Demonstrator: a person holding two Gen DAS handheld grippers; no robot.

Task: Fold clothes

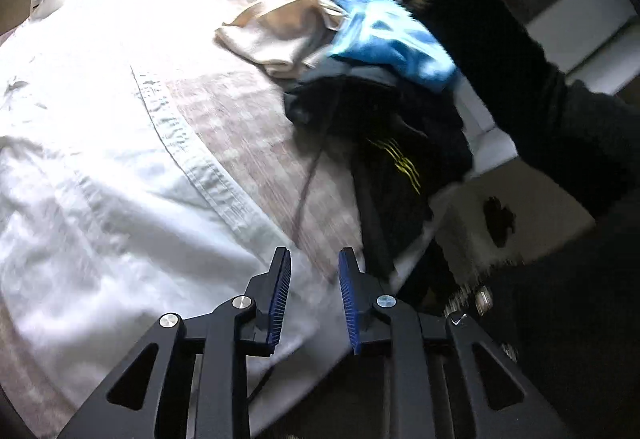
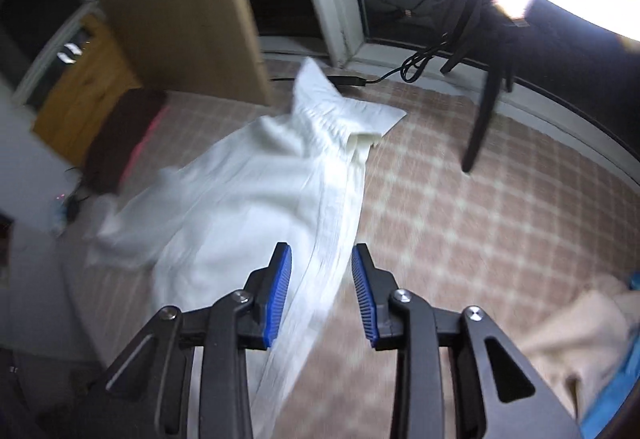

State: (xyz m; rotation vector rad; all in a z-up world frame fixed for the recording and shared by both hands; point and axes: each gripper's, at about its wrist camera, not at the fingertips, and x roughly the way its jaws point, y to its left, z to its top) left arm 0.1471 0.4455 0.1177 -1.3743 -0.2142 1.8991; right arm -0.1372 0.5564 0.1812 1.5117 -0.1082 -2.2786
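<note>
A white button-up shirt (image 1: pixel 92 175) lies spread on a checked pink-beige surface (image 1: pixel 256 119); its placket edge runs diagonally toward my left gripper (image 1: pixel 314 259), which is open and empty just above the shirt's lower edge. In the right wrist view the same shirt (image 2: pixel 248 199) lies with its collar (image 2: pixel 352 119) far from me. My right gripper (image 2: pixel 320 255) is open, its fingers on either side of the shirt's placket edge, not closed on it.
A pile of clothes sits at the right: a beige garment (image 1: pixel 280 35), a blue one (image 1: pixel 392 39) and a black one with yellow stripes (image 1: pixel 400 143). The person's dark sleeve (image 1: pixel 520 79) reaches over it. A black stand leg (image 2: pixel 480 127) and cable (image 2: pixel 400 73) stand near the window.
</note>
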